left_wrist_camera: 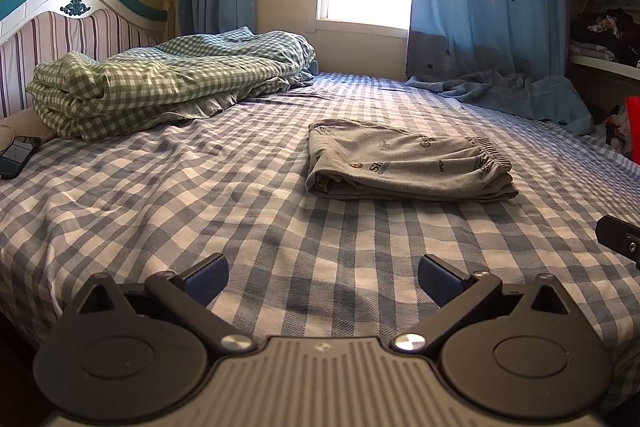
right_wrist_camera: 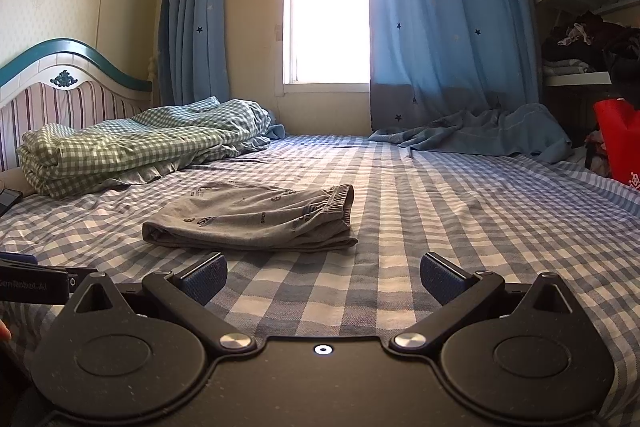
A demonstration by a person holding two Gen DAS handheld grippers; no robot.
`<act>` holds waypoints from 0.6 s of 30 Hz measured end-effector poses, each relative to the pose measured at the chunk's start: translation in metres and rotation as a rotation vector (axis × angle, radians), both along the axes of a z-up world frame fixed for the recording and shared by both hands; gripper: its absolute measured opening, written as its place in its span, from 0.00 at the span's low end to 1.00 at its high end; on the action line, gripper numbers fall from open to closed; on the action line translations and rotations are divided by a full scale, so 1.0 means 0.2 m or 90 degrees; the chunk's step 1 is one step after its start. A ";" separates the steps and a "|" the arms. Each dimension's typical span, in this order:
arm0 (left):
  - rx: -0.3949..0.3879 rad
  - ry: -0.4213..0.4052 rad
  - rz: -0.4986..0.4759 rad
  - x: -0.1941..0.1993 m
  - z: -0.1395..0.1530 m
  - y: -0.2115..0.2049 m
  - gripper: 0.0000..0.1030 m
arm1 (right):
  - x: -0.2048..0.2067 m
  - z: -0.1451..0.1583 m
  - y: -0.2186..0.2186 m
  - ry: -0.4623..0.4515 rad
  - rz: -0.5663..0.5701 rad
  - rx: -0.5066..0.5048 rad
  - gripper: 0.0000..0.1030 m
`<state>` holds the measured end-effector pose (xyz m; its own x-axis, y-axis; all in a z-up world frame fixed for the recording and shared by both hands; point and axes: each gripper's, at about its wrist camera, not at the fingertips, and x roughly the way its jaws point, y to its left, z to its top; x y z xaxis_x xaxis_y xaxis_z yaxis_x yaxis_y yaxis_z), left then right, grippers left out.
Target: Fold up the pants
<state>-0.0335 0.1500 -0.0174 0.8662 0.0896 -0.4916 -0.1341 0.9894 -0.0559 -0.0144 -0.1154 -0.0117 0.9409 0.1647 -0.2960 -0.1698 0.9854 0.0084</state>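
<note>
**Pants lie folded on the bed, both grippers free**

The left hand-held gripper (left_wrist_camera: 322,277) hangs low over the near part of the bed (left_wrist_camera: 160,195) with its jaws spread wide and nothing between its pads (left_wrist_camera: 208,277); only checked sheet shows in the gap. The right hand-held gripper (right_wrist_camera: 323,277) is the same: wide apart, empty, touching no cloth. The two are side by side, each one's edge showing in the other's view.

Beyond them, in the middle of the bed, lie the pants (left_wrist_camera: 404,163), apart from both grippers. They are grey jersey with printed lettering, stacked in several layers as a compact bundle, with the gathered waistband (right_wrist_camera: 340,203) at the right end. Judging from that shape, the folding looks finished or nearly so.

The cloth should be light, soft and limp, so it will sag and slide layer over layer if lifted by one corner. The thicker elastic waistband, or the closed folded edge at the left end, looks the firmest place to pinch, taking all layers at once.

A checked quilt (left_wrist_camera: 160,79) sits near the headboard, a phone (left_wrist_camera: 18,155) at the left edge.
</note>
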 end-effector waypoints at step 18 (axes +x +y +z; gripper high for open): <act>0.002 0.004 -0.004 0.00 -0.01 0.00 1.00 | 0.00 0.00 0.00 0.004 -0.002 0.001 0.99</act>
